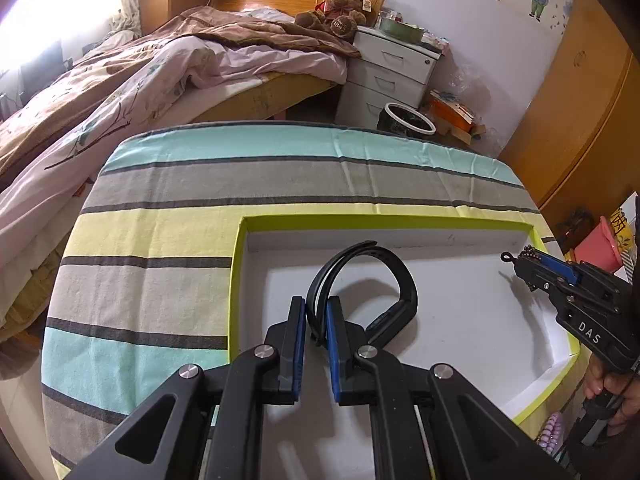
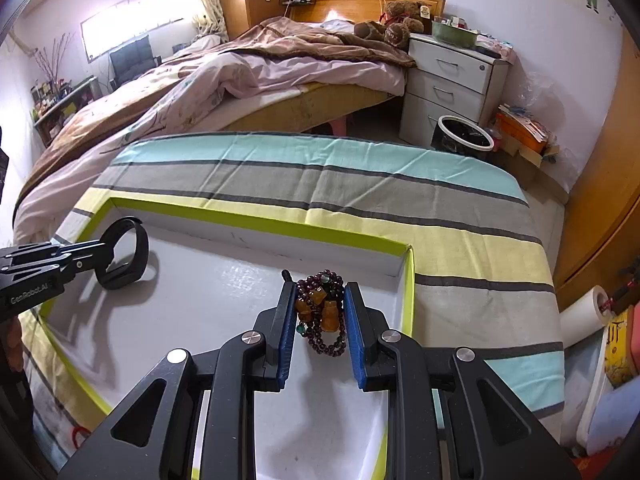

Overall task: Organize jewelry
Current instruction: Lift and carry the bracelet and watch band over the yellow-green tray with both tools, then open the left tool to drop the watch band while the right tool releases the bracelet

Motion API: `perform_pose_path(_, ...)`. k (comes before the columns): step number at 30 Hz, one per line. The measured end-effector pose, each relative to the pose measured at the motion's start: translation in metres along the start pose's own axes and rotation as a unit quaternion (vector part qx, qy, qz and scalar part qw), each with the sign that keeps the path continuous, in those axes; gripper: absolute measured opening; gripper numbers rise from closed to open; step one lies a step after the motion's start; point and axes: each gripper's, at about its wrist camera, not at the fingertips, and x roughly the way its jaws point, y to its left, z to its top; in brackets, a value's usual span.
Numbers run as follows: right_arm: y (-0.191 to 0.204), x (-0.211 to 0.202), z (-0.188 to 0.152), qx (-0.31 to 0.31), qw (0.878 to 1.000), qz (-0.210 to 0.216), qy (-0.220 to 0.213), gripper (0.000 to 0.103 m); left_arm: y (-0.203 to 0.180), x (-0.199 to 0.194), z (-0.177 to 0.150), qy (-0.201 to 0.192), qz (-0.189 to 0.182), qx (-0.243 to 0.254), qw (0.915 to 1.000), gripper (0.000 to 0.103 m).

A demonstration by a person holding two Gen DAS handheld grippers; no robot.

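A: Starting on the left, what is the left hand-held gripper [image 1: 316, 312] doing?

B: Its jaws are narrow, pinching the strap of a black wristband [image 1: 362, 280]. The band loops out ahead of the fingertips, over the white floor of the shallow box [image 1: 460, 308] with the lime-green rim.

A: Is the band resting on the box?

B: Its lower end looks to touch the floor or hang just above it; I cannot tell which.

A: And further right?

B: The right hand-held gripper [image 2: 320, 308] is partly closed on a bunch of dark purple beads [image 2: 322, 308] with amber pieces. The beads sit between its blue pads, and a loop hangs below them, above the near right corner of the same box.

A: What is under the box?

B: A desk covered with a striped cloth [image 2: 360, 184], stretching ahead of both grippers.
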Motion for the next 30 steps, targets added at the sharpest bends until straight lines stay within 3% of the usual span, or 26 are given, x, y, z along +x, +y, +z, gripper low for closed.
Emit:
perform_pose_path(20, 0.003, 0.013, 0.0, -0.013, 1.0, -0.005, 0.012, 0.026, 0.002, 0.005, 0.002, 0.006, 0.001, -0.006, 1.0, 0.013)
perform_pose_path(24, 0.004, 0.012, 0.0, -0.014, 1.0, -0.009, 0.012, 0.032, 0.002, 0.002, 0.002, 0.004, -0.002, -0.008, 1.0, 0.018)
perform_pose_path(26, 0.003, 0.011, 0.0, -0.012, 1.0, -0.007, 0.009, 0.04, 0.003, 0.001, 0.001, 0.002, -0.004, -0.01, 0.9999, 0.025)
perform_pose_path(28, 0.002, 0.009, 0.0, -0.009, 1.0, -0.003, 0.006, 0.041, 0.003, -0.003, 0.001, -0.001, -0.008, -0.013, 0.9999, 0.035)
perform_pose_path(30, 0.003, 0.006, 0.0, -0.011, 1.0, -0.005, 0.002, 0.041, 0.0, -0.007, 0.001, -0.006, -0.009, -0.009, 0.9999, 0.037)
